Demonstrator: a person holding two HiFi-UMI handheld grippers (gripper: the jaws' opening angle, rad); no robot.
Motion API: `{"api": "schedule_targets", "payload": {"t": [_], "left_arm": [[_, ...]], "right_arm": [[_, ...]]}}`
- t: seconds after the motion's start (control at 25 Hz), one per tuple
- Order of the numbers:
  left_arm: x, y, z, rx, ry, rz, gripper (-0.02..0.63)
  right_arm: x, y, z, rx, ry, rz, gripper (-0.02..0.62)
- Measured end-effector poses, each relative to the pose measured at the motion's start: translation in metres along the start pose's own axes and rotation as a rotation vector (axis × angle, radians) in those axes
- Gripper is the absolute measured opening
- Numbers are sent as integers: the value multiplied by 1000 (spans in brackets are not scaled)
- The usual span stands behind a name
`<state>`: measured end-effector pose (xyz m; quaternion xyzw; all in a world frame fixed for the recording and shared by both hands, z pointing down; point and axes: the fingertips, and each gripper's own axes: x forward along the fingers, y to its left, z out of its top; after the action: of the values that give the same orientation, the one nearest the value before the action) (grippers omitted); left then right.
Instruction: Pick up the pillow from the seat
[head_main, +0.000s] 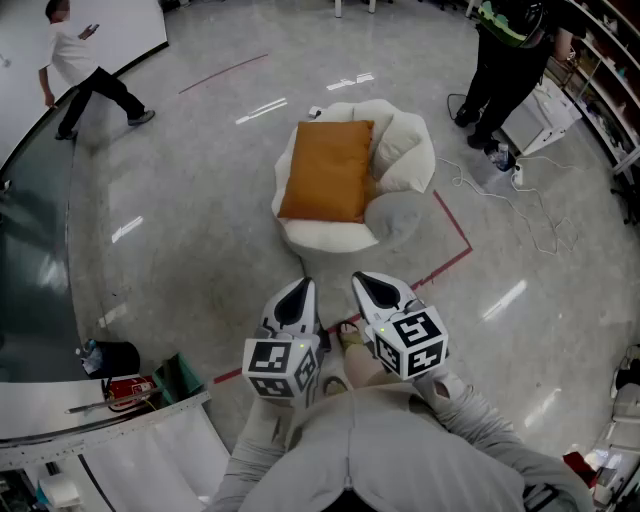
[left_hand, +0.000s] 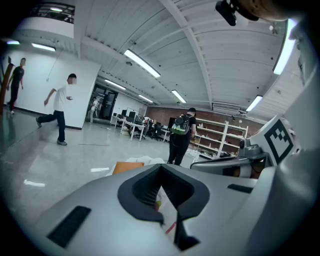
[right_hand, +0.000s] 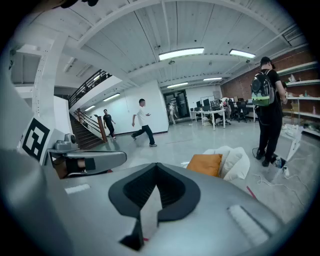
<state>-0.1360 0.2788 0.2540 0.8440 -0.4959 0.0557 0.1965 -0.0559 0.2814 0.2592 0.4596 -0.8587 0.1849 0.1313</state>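
Observation:
An orange pillow (head_main: 327, 170) lies flat on a white, shell-shaped floor seat (head_main: 398, 150) ahead of me. It shows small in the left gripper view as the pillow (left_hand: 126, 167) and in the right gripper view as the pillow (right_hand: 205, 164). My left gripper (head_main: 303, 288) and right gripper (head_main: 364, 281) hang side by side close to my body, well short of the seat. Both are shut with nothing between the jaws.
A person in black (head_main: 510, 60) stands right of the seat beside white cables (head_main: 530, 200) on the floor. Another person (head_main: 80, 70) walks at the far left. Red tape lines (head_main: 452, 225) mark the grey floor. A glass railing (head_main: 40, 250) and a fire extinguisher (head_main: 128, 387) sit at my left.

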Motion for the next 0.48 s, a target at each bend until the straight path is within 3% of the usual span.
{"api": "schedule_targets", "payload": {"t": [0.2,0.48], "left_arm": [[-18,-38,-19,-34,28,68,2],[-16,-94,-37,-37,30,98,2]], "right_arm": [[-44,-3,-29,5,30,32,-2],[-87,-31,-37,-32,27,57,-2]]}}
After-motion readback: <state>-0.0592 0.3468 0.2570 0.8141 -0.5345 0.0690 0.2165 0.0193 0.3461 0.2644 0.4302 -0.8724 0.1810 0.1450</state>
